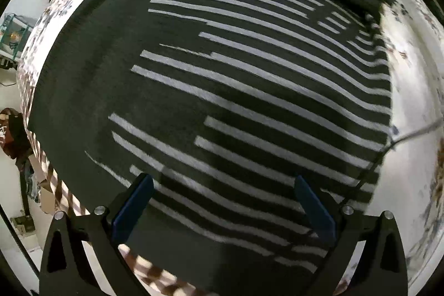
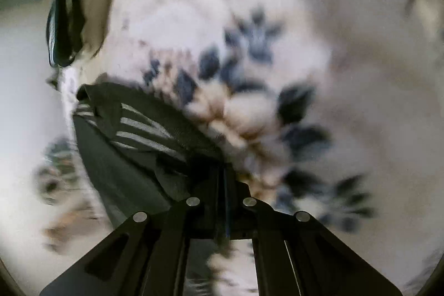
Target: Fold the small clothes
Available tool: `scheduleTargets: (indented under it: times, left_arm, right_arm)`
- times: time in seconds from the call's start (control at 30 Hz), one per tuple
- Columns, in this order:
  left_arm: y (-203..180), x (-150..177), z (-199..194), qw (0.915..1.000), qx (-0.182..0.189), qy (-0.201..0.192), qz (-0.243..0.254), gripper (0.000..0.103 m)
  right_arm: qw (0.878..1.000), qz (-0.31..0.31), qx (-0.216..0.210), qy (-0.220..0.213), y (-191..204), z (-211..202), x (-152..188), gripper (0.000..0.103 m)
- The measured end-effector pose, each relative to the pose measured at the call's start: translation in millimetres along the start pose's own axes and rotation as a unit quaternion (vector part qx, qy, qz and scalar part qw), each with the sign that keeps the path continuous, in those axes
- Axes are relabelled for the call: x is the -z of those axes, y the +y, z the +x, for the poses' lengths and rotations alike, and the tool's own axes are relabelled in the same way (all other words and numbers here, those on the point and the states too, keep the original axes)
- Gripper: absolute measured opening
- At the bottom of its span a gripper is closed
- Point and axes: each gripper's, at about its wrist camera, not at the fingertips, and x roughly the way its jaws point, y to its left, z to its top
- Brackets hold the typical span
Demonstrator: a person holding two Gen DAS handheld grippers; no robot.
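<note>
Floral bedsheet (image 2: 249, 52), teal rack (image 1: 16, 32)

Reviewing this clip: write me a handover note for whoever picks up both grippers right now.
Left gripper: open, pointing down over the dark striped garment, holding nothing.
Right gripper: shut at the garment's edge; the view is too blurred to confirm a grip.
The garment lies mostly flat on the floral cloth; a fold shows along its far edge.
Left to do: confirm the right gripper's hold, pinch with the left one, complete the folds.
</note>
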Motion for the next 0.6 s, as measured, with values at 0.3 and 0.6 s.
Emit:
scheduleTargets:
  times: [0.3,0.6]
  left_arm:
    - [12.7,29.3,-41.1,0.9980,0.056,0.000,-0.030,0.103]
    - [-27.8,86.8,-40.5,0.9904,0.093,0.031,0.097,0.103]
  right_arm:
    - [0.999,0.003,0.039,0.030,7.6,23.7,-21.3,0.004]
    - [0.997,-0.010,-0.009,0.074,-32.9,-17.7,54.7,0.046]
